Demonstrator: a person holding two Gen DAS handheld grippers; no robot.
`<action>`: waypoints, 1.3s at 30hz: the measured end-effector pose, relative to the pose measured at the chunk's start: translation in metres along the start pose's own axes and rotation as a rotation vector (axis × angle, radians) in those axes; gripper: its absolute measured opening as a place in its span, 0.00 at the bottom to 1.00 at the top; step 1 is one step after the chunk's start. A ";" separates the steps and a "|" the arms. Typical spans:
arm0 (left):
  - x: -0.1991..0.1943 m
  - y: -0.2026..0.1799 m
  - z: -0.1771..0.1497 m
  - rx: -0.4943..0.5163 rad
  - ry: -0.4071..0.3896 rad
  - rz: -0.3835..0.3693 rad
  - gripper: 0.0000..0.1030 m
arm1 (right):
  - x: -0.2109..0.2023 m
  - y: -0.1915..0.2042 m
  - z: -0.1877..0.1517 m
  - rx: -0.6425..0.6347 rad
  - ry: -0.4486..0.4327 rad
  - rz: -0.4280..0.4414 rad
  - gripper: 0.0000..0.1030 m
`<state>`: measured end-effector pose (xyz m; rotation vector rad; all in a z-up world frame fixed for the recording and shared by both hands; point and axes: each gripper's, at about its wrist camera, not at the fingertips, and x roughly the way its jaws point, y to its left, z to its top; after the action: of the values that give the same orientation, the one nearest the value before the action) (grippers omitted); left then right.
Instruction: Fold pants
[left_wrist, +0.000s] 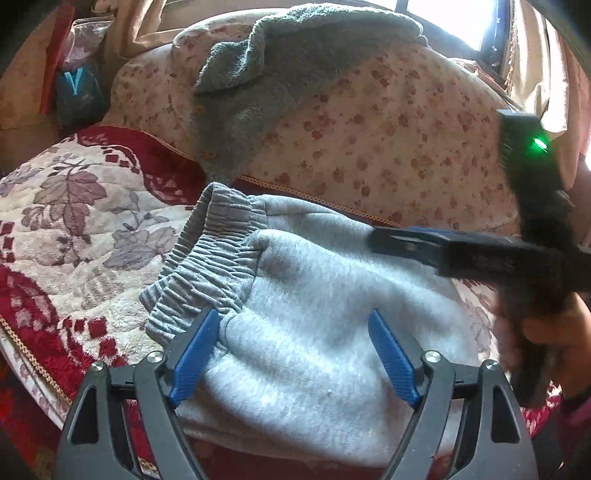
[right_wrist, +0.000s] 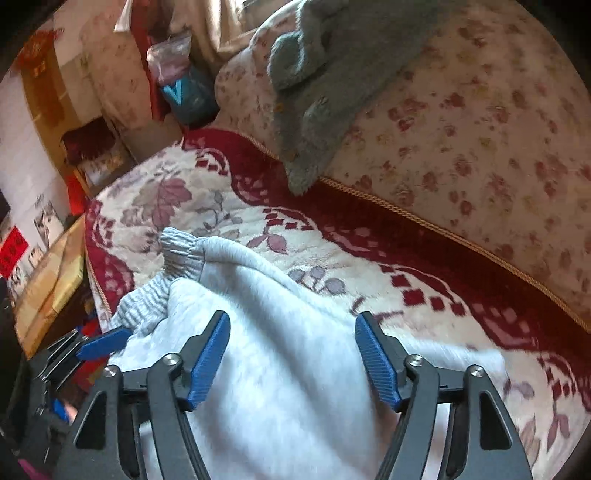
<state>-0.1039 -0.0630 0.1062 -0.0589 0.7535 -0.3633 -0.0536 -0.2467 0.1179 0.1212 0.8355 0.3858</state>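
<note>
Light grey fleece pants (left_wrist: 303, 332) lie folded on the red and cream floral blanket (left_wrist: 74, 221), their ribbed waistband (left_wrist: 207, 254) at the left. My left gripper (left_wrist: 293, 354) is open just above the pants, its left pad beside the waistband. My right gripper (right_wrist: 293, 354) is open over the pants (right_wrist: 280, 369), holding nothing. It also shows in the left wrist view (left_wrist: 461, 254), hovering at the pants' right side. The left gripper's blue fingertip (right_wrist: 105, 343) shows at the left of the right wrist view.
A floral sofa back (left_wrist: 369, 122) rises behind the blanket, with a grey towel (left_wrist: 266, 74) draped over it. Bags and boxes (right_wrist: 177, 85) stand beyond the sofa's left end. A wooden table (right_wrist: 48, 280) lies at the far left.
</note>
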 end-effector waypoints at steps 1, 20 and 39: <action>-0.003 -0.002 0.001 0.001 -0.003 0.008 0.80 | -0.006 -0.002 -0.003 0.012 -0.008 0.000 0.75; -0.042 0.012 0.010 -0.029 -0.039 0.026 0.91 | -0.083 -0.041 -0.102 0.243 -0.027 -0.008 1.00; 0.035 0.090 -0.003 -0.260 0.074 -0.197 0.94 | -0.024 -0.087 -0.137 0.600 0.052 0.252 1.00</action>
<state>-0.0553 0.0099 0.0652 -0.3683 0.8676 -0.4551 -0.1451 -0.3420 0.0205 0.7821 0.9712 0.3640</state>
